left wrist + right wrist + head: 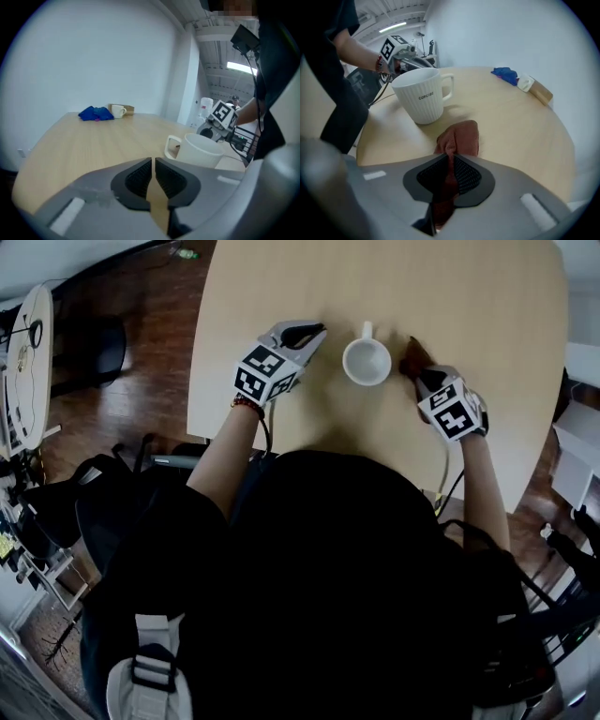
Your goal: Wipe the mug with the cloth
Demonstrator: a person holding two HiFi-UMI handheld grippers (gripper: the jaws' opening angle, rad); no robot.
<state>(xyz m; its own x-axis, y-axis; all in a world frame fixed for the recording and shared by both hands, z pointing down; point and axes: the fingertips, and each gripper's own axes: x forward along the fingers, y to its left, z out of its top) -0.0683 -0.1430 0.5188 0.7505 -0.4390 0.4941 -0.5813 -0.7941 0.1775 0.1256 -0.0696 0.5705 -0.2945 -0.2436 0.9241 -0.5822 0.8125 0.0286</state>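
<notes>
**Right gripper clamps the cloth beside the mug; left gripper is closed and empty**

Seen from the head view, a person leans over a pale wooden table (450, 296) with a gripper in each hand. A white ribbed mug (367, 362) stands upright on the table between the two grippers, its handle pointing away from the person.

The right gripper (419, 371) is to the right of the mug and angled steeply down. In the right gripper view, its jaws (450, 159) are pressed together on a reddish-brown cloth (459, 137). A fold of the cloth runs up between the dark ribbed pads. The free end of the cloth lies bunched on the table just beside the mug (421, 96), with a thin strip of bare wood between them.

The left gripper (314, 331) is to the left of the mug, with its tips aimed toward it but apart from it. In the left gripper view, its jaws (153, 161) are all but together, with only a narrow slit between the pads and nothing held in them. The mug (201, 149) shows just beyond, to the right.

At the far end of the table lie a crumpled blue cloth (96, 113) and a second small white mug (117, 111), well apart from the work.
</notes>
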